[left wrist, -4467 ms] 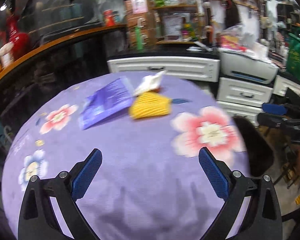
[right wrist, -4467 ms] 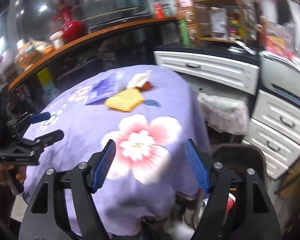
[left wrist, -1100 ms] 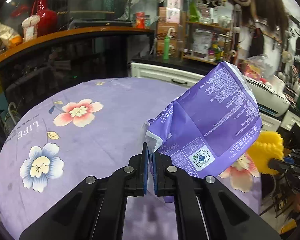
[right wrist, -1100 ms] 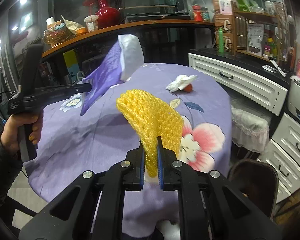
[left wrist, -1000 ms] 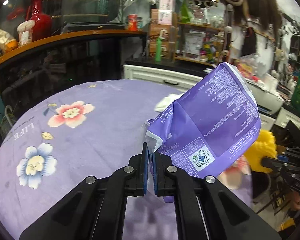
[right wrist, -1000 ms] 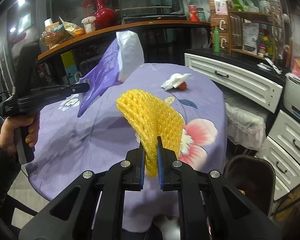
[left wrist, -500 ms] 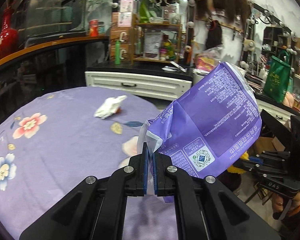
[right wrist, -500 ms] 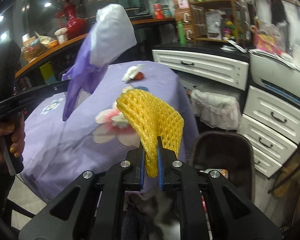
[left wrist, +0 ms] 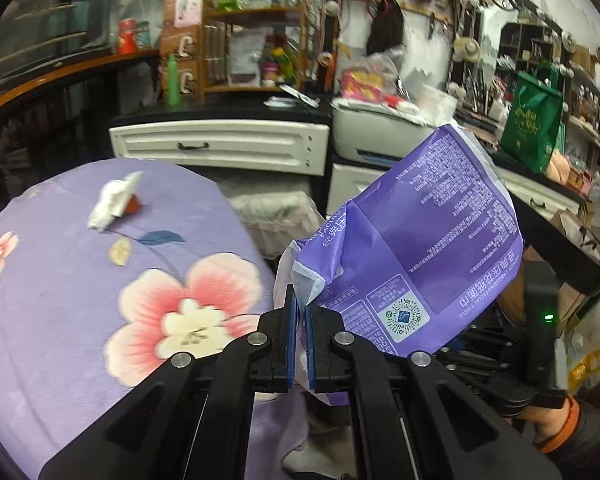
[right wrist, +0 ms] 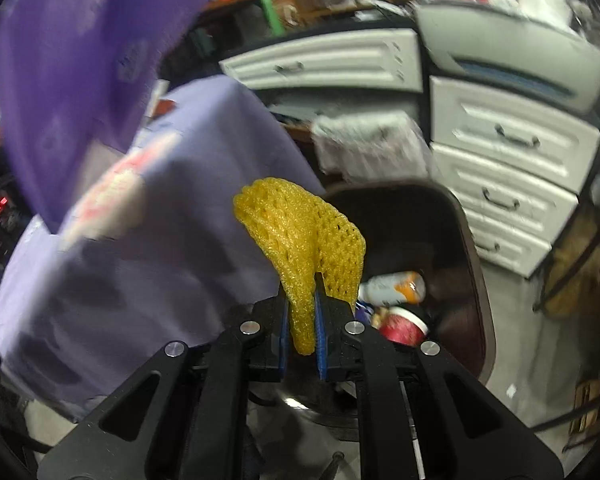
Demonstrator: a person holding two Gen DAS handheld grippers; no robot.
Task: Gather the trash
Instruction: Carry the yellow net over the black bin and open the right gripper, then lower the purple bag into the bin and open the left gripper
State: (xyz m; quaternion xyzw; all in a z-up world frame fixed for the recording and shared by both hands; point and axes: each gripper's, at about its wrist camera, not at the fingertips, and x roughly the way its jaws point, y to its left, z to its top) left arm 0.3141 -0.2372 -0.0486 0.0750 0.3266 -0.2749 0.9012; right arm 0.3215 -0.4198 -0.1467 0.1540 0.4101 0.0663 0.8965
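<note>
My left gripper (left wrist: 300, 312) is shut on a purple tissue wrapper (left wrist: 420, 240), held in the air past the right edge of the round table (left wrist: 60, 320). My right gripper (right wrist: 300, 312) is shut on a yellow foam net (right wrist: 300, 232), held above the dark trash bin (right wrist: 460, 240) beside the table. The bin holds a can (right wrist: 392, 286) and a red cup (right wrist: 400, 326). The purple wrapper also shows blurred in the right wrist view (right wrist: 68, 80), upper left. A crumpled white tissue with something red under it (left wrist: 114, 200) lies on the table's far side.
The table has a purple flowered cloth (right wrist: 160, 240). White drawers (right wrist: 508, 168) and a printer (left wrist: 380, 128) stand behind the bin. A lace-covered stool (left wrist: 276, 212) sits between table and cabinets. The right hand-held gripper body (left wrist: 536, 344) is at the left wrist view's lower right.
Both grippers have swung right, off the table toward the bin. The right gripper with the yellow net now tilts down over the bin's opening. Both stay shut on their items.
</note>
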